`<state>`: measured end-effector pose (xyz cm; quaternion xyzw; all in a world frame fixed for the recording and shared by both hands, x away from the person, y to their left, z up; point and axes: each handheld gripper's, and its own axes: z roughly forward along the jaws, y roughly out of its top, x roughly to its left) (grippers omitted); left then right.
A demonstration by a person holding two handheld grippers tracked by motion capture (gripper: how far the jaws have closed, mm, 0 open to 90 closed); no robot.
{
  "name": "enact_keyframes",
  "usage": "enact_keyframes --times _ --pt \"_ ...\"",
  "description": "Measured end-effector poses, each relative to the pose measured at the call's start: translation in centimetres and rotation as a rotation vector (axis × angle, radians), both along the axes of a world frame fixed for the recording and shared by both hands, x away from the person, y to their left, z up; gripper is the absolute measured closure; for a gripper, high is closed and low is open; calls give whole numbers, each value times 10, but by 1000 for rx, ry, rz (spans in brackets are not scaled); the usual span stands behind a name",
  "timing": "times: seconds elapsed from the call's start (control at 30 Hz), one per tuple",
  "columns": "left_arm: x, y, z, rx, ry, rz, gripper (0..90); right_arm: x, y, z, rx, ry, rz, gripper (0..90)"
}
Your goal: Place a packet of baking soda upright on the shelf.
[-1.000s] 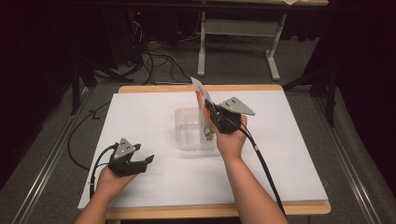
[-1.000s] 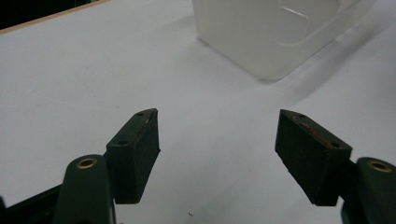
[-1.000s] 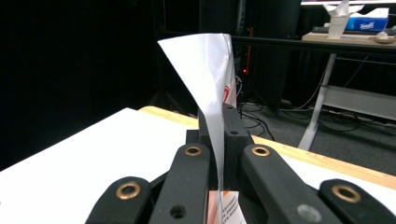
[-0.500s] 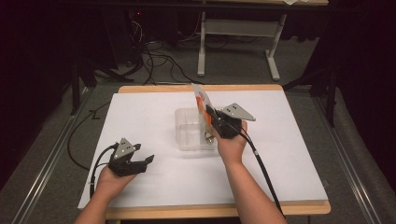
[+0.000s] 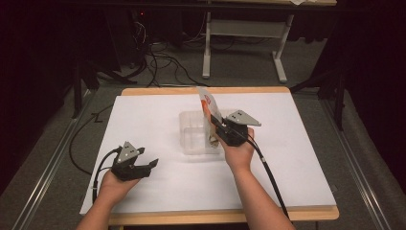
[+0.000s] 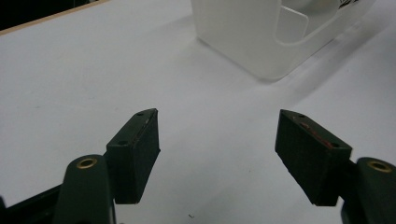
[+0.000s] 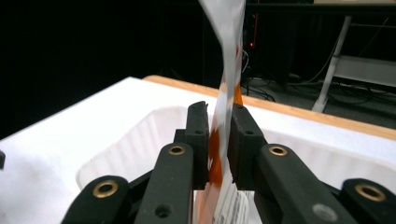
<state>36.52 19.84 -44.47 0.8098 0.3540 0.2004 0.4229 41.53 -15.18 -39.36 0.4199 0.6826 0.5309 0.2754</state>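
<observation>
A white-covered table [image 5: 143, 110] is sitting in a dark room. The right gripper [image 7: 219, 135] is clamping a flat white-and-orange packet [image 7: 226, 70], holding it upright above the clear plastic tub [image 5: 191, 136] just beside it. The left gripper [image 6: 217, 140] is resting wide open, gripping nothing, well apart.

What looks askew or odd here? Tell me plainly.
Nothing is spilled or damaged. The one oddity: the packet pinched in the right gripper leans tilted over the clear bin, its top curling. The left gripper sits open on the table.
</observation>
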Motion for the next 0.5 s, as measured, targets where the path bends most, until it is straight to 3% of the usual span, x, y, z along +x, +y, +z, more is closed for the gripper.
enact_keyframes --times 0.5 --pt "-1 -2 0 4 0 -1 310 -7 -1 -10 -11 30 -4 883"
